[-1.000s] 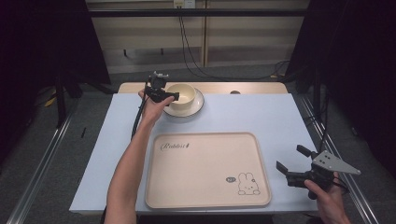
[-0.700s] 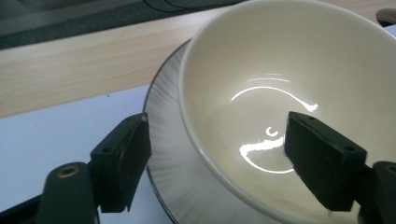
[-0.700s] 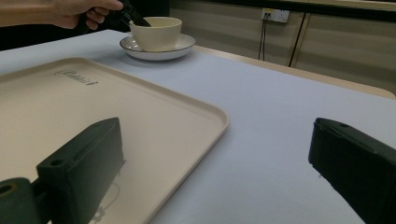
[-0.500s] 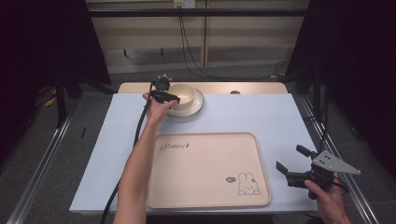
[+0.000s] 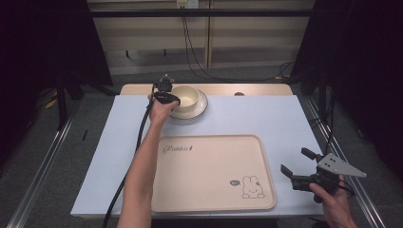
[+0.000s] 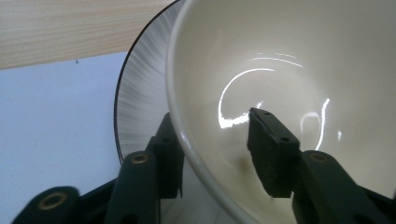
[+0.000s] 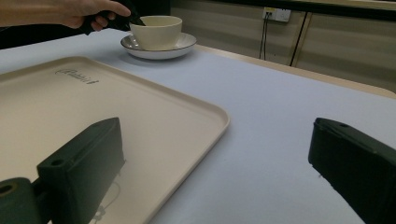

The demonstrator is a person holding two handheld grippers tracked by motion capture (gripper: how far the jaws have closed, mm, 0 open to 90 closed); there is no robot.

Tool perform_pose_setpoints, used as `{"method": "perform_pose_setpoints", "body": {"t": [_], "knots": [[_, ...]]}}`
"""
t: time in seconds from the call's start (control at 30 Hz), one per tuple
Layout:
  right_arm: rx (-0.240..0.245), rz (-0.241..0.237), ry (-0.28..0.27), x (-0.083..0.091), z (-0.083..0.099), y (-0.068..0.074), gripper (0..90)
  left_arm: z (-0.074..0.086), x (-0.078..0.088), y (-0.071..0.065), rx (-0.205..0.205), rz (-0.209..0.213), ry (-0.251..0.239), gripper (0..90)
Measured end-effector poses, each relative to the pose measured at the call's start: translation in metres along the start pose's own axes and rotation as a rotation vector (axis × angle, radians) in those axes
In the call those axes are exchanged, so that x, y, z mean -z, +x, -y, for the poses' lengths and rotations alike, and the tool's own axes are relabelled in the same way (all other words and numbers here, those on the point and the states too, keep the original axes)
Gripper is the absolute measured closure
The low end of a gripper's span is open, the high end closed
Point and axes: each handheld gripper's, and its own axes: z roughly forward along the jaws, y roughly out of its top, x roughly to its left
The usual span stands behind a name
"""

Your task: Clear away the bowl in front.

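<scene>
Tray (image 5: 209, 175) reads "Rabbit" — probably; rabbit drawing.

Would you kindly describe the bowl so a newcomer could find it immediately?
At the far edge of the pale blue table, beyond the beige rectangular tray, sits a dark-rimmed saucer. The glossy cream ceramic bowl stands on it, deep and round beside flat neighbours.
</scene>
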Motion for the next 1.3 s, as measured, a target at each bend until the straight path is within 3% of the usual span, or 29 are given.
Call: {"method": "perform_pose_setpoints", "body": {"t": [0.03,0.2,0.37,0.53,0.57,0.97,1.07,1.13,1.3], "knots": [[0.001,0.003,0.000,0.000,0.000,0.000,3.1,0.000,0.000,0.001,0.030,0.004,-0.005,59.7],[-0.003,0.003,0.000,0.000,0.000,0.000,3.0,-0.002,0.001,0.002,0.035,-0.013,0.005,68.8],[-0.005,0.002,0.000,0.000,0.000,0.000,3.1,-0.002,0.002,0.004,0.075,-0.001,-0.012,80.2],[-0.006,0.003,0.000,0.000,0.000,-0.001,3.1,-0.001,0.002,0.004,0.102,0.002,-0.014,81.1],[0.000,0.003,0.001,0.000,0.000,-0.001,3.1,0.000,0.002,0.005,0.142,0.017,-0.026,82.3],[-0.001,0.010,-0.004,0.000,0.000,-0.001,3.0,0.000,0.007,0.010,0.217,0.060,-0.040,83.4],[-0.004,0.010,-0.003,0.001,0.000,-0.001,3.0,0.001,0.008,0.011,0.225,0.078,-0.048,83.2],[-0.005,0.011,-0.003,0.000,0.000,-0.001,3.0,0.001,0.009,0.012,0.202,0.081,-0.046,83.1],[-0.011,0.015,-0.005,0.001,0.000,-0.001,0.9,0.002,0.012,0.013,0.222,0.069,-0.063,82.9]]}}
